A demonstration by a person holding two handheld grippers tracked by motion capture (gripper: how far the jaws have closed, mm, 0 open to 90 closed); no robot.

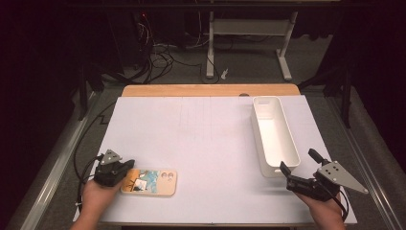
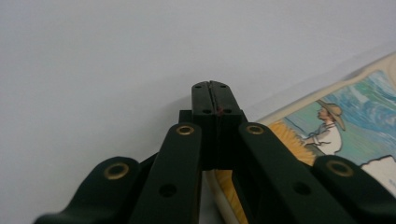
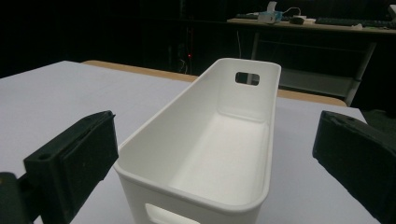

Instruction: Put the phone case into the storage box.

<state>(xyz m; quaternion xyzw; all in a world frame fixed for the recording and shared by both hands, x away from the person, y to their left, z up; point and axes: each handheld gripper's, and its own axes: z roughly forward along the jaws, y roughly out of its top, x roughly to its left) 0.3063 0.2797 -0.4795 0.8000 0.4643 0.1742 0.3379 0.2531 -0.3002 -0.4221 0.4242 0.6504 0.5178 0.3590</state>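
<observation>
A phone (image 1: 149,182) in a cream case with a painted picture lies flat near the table's front left. Its picture of a figure in a hat shows in the left gripper view (image 2: 336,121). My left gripper (image 1: 128,166) sits at the phone's left end with its jaws pressed together and nothing between them (image 2: 215,91); the tips point over bare white surface just beside the case. At the front right, my right gripper (image 1: 298,161) stands open, its jaws spread on either side of the near end of an empty white bin (image 1: 268,98). The bin's near wall (image 3: 159,116) lies between the spread jaws of the right gripper (image 3: 215,154).
A white mat (image 1: 201,134) covers the wooden table (image 1: 210,90). The long bin runs front to back along the right side. Beyond the table are a dark floor with cables (image 1: 158,60) and a white desk frame (image 1: 249,28).
</observation>
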